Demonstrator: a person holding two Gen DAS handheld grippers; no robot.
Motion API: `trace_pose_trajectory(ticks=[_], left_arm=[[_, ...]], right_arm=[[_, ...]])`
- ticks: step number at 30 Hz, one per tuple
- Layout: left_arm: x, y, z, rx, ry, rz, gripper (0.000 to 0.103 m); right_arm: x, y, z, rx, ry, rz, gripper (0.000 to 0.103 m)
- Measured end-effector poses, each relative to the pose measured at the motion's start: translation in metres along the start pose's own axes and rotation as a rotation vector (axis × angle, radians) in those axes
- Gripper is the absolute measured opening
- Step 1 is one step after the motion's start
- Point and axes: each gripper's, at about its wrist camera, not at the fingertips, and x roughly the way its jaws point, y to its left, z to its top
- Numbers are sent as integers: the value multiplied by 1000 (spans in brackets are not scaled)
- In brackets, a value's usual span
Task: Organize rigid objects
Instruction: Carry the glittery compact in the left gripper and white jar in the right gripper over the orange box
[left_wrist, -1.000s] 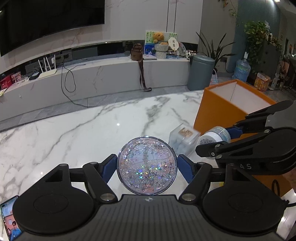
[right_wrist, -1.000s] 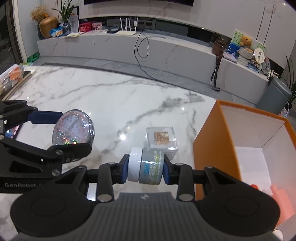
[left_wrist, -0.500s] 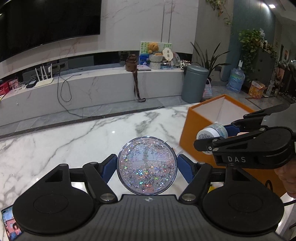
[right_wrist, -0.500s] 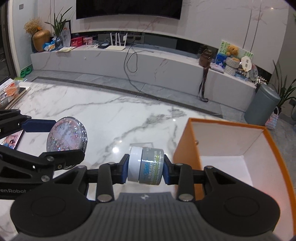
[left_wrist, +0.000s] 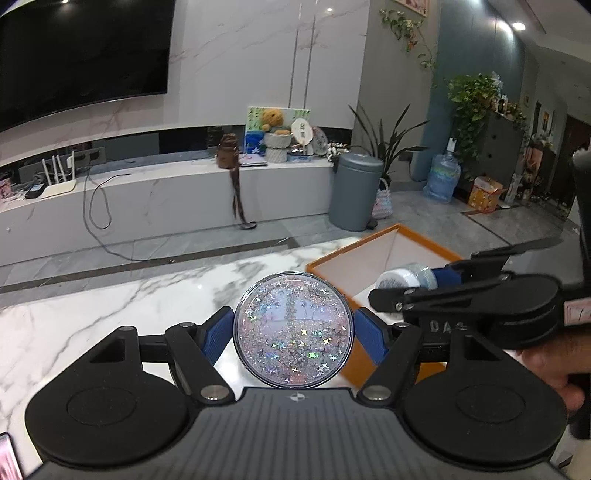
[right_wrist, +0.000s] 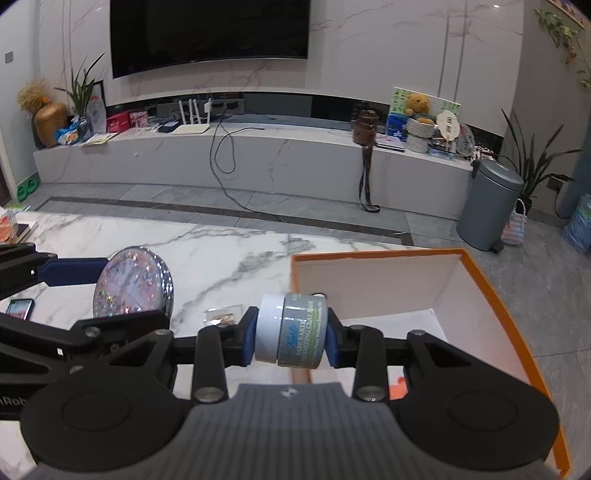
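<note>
Your left gripper (left_wrist: 293, 334) clasps the glitter disc (left_wrist: 293, 330) above the marble table (left_wrist: 110, 314); your right gripper (right_wrist: 291, 334) clamps the cream jar (right_wrist: 291, 334) at the orange box (right_wrist: 491, 291) rim

The label (right_wrist: 301, 338) on the grey cream jar (right_wrist: 291, 330) is partly readable, but its lower lines blur out. Beside the jar, the clear cube (right_wrist: 221, 316) shows only its top; the rest sits behind the right gripper's (right_wrist: 291, 332) finger. The jar covers part of the orange box's (right_wrist: 476, 266) near wall, and a reddish scrap (right_wrist: 397, 386) on the box floor is mostly behind the gripper body. Left of the box, a phone (right_wrist: 20, 308) shows a screen too small to make out. In the left wrist view the picture's edge cuts another phone screen (left_wrist: 7, 456), and the glitter disc (left_wrist: 293, 330) hides the box's near corner.
</note>
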Motion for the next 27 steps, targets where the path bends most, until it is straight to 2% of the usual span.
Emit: trace_pose_trajectory(ticks=[27], left_arm=[[54,-91,19,46,8,-118,82]], right_arm=[[-20,-115,-23,207,-7,-141,35]])
